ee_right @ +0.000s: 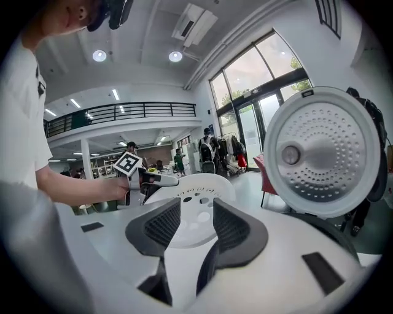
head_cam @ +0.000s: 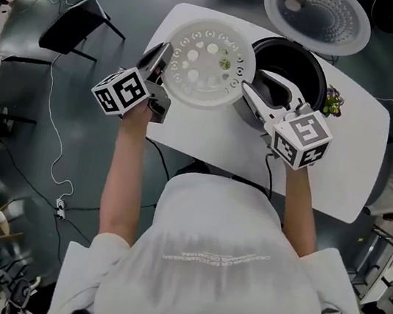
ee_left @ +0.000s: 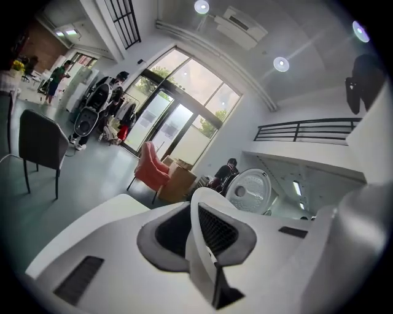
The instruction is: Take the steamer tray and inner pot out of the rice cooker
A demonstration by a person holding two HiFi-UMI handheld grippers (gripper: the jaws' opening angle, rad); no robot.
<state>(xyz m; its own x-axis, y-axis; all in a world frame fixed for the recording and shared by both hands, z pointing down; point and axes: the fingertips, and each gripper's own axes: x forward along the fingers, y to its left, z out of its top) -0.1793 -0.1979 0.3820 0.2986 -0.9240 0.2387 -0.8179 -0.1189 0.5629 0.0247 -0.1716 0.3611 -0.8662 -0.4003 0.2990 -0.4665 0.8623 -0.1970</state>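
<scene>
Left claw (ee_left: pixel 202 228) is pinched shut on the thin rim of the steamer tray (head_cam: pixel 209 61), gripping it at the tray's 9 o'clock edge. Right claw (head_cam: pixel 252 80) stands open and empty at the tray's 3 o'clock side, over the near rim of the rice cooker (head_cam: pixel 323 80). The tray hangs at the cooker's 9 o'clock, above the tabletop (head_cam: pixel 206 147). The inner pot (head_cam: pixel 294 61) sits in the cooker, with the lid (head_cam: pixel 317 16) raised at 12 o'clock. The step in hand looks like carrying the tray clear. Next it needs setting flat on bare tabletop and releasing, then a grip on the pot's rim.
</scene>
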